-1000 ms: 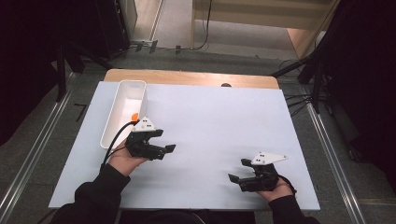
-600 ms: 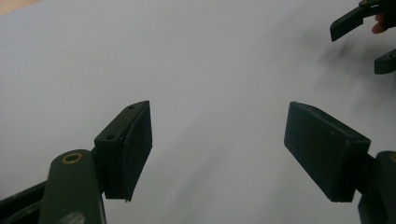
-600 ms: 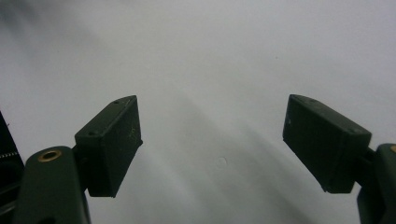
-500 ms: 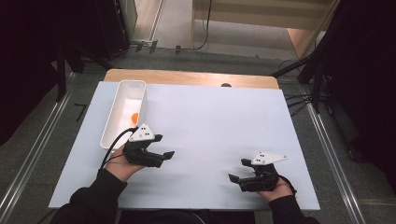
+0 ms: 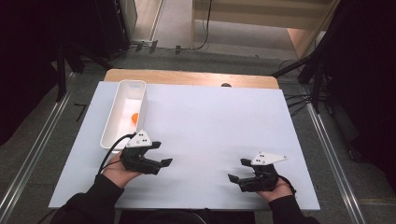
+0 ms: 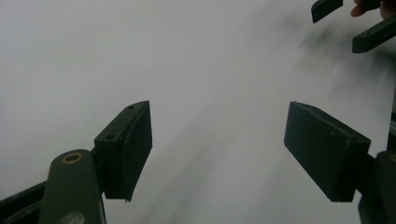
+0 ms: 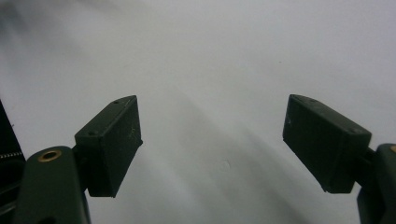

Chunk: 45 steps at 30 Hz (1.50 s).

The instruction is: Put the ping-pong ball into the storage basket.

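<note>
My left gripper (image 5: pixel 160 154) rests low over the white table sheet (image 5: pixel 210 121), just in front of the near end of a white tray (image 5: pixel 131 83). Its jaws stand wide apart with nothing between them, as the left gripper view (image 6: pixel 217 144) confirms. A small orange object (image 5: pixel 135 117) lies inside the tray, apart from the gripper. My right gripper (image 5: pixel 238 170) sits near the front right of the sheet, open and empty, its jaws pointing left. In the right gripper view (image 7: pixel 212 144) there is bare white surface between the pads. The right gripper's jaw tips (image 6: pixel 345 23) appear far off in the left gripper view.
The sheet covers a wooden table whose edge (image 5: pixel 187 77) shows at the back. Metal rails (image 5: pixel 28 158) run along the floor on both sides. Dark stands and cables (image 5: pixel 308 79) sit off the back right corner.
My left gripper has drawn back from the tray toward the near edge of the table, uncovering the orange object in the tray. The right gripper has stayed put.
</note>
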### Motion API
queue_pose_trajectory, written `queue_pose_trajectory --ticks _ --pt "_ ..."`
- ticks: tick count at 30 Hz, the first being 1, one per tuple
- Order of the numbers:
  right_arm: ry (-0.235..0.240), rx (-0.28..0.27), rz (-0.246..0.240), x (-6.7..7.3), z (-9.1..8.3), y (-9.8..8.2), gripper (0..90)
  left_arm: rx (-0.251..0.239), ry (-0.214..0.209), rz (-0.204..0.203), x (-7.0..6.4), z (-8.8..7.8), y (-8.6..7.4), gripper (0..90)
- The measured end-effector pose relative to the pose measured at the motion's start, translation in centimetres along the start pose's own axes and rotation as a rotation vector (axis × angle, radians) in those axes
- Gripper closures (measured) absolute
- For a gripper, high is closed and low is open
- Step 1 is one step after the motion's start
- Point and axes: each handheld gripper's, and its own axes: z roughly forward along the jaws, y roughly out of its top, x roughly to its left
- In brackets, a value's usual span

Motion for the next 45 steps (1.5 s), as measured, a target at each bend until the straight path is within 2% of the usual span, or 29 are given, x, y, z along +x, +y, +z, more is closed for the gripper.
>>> queue_pose_trajectory --ticks 4,7,12,20,29,45 --pt "0.001 0.0 -0.016 0.1 0.0 0.0 18.0 0.015 -0.009 0.001 0.1 0.0 -0.5 24.1" --pt "0.002 -0.001 -0.013 0.0 0.0 0.0 18.0 0.012 -0.042 0.004 0.2 -0.2 -0.9 24.0" --pt "0.004 -0.006 -0.021 0.1 -0.1 0.1 18.0 0.055 -0.025 0.022 0.3 -0.4 -1.5 24.1" --pt "0.001 -0.005 -0.025 0.2 -0.1 0.1 18.0 0.128 -0.038 0.043 0.5 -0.3 -2.7 24.0" --pt "0.003 -0.003 -0.026 0.2 0.0 0.1 18.0 0.131 -0.04 0.078 0.6 -0.2 -3.3 24.1" --pt "0.004 0.001 -0.023 0.2 0.1 0.0 18.0 0.131 -0.053 0.085 0.7 -0.5 -3.6 24.1"
